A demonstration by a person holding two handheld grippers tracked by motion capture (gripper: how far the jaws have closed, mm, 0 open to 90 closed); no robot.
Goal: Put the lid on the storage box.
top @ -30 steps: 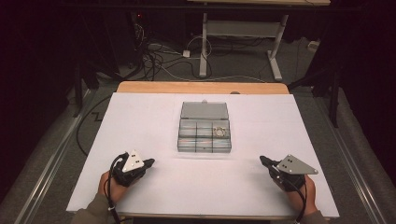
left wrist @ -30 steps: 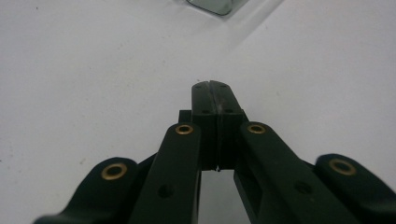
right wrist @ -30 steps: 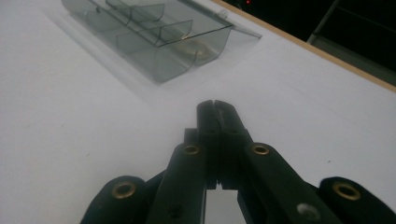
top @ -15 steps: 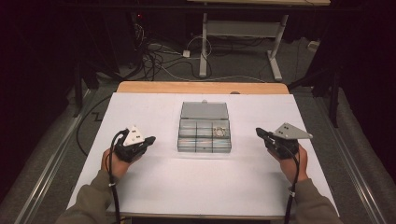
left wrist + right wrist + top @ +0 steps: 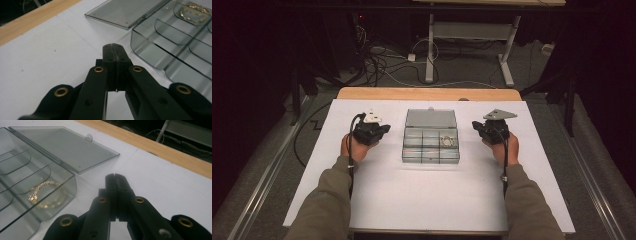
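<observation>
A clear plastic compartment box sat at the centre of the white surface, its hinged lid folded open and lying flat on the far side. The box was divided into a grid of small compartments. A coiled gold chain lay in a compartment on the right side of the far row; in the right gripper view the chain rested on the floor of the corner compartment nearest that tool.

The left tool was held just to the left of the box, near its far-left corner and apart from it. Its jaws were pressed fully together with nothing between them, as the left gripper view confirmed; beyond the tips lay bare white surface, with the box wall to the right and the lid edge farther off.

The right tool was held just to the right of the box, level with its far row and likewise clear of it. Its jaws were also closed flush and empty, pointing over the surface past the lid's latch tab toward the wooden edge of the surface.

Both forearms, in olive sleeves, entered from the near side.
</observation>
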